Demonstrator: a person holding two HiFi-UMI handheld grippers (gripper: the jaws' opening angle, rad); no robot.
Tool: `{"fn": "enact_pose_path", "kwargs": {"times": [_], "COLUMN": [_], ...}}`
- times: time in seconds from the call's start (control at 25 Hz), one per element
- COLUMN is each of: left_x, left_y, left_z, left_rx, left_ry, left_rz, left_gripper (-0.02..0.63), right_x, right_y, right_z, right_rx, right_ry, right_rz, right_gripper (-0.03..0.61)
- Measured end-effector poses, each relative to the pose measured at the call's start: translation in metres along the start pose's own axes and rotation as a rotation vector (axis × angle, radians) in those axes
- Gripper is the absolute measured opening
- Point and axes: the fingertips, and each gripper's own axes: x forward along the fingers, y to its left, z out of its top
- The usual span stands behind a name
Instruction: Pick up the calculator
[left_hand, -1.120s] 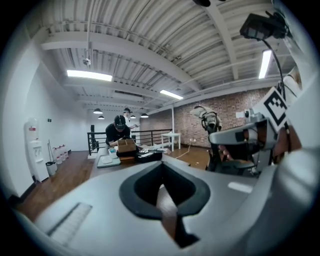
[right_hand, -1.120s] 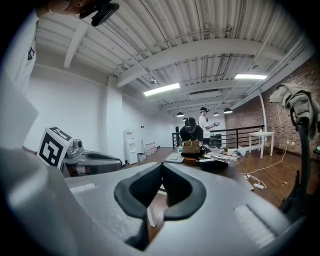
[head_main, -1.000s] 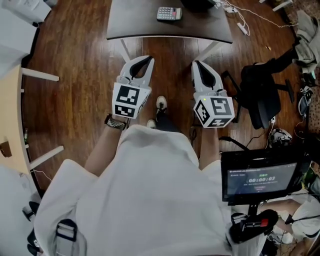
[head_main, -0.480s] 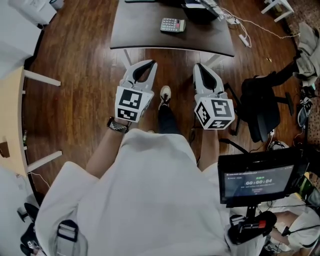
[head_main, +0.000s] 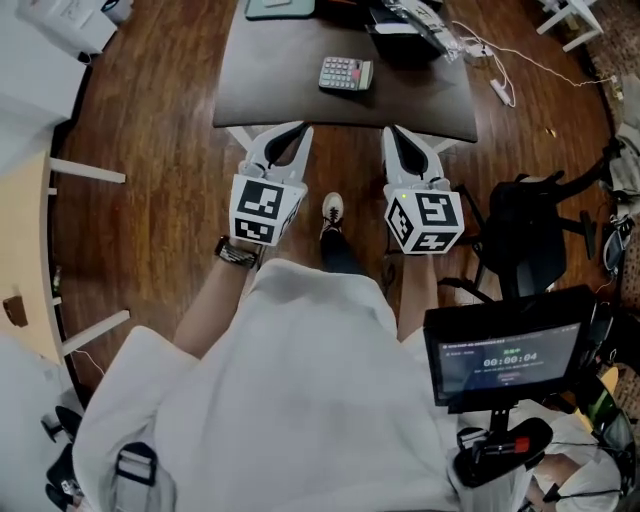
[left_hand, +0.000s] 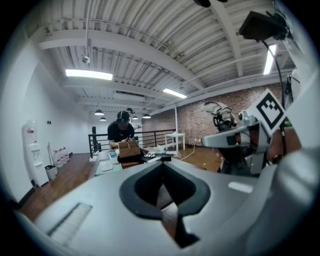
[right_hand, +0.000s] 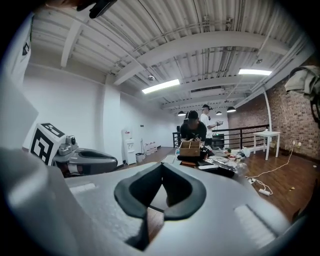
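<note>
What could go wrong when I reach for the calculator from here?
The left gripper and right gripper are both shut and empty. Unless one opens first, it may just shove the calculator across the table. Dark clutter lies just beyond the calculator, so an overshoot could knock or snag it.

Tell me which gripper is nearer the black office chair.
Right. The right gripper is beside the black office chair, just to its left in the head view; the left gripper is farther left, past the person's shoe.
</note>
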Motion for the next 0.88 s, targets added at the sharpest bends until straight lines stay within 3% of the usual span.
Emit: {"fn": "enact_pose_path", "kwargs": {"times": [0.32,0.52,0.64,0.88], "left_x": [0.055,0.093,0.121,0.165], "left_y": [0.043,0.063,0.071,0.089], "left_z": [0.016,0.045,0.05,0.05], "left_rx": [-0.015,-0.014,0.014,-0.014], "left_ry": [0.012,-0.057,-0.031,0.003], "left_rz": [0.037,0.022,0.01,0.002], "left_gripper": [0.006,0.006,0.006,0.006], "right_x": [0.065,0.096,0.119,0.155], "right_y": [-0.036,-0.065,-0.084,-0.114], "right_z": [0.007,0.021,0.027,0.027], "right_rx": [0.008,0.012,0.017,0.038], "right_ry": [0.063,0.057,0.06,0.087], "right_rz": [0.023,0.028,0.026,0.037], "right_gripper": [0.002,0.002,0.002,0.002]}}
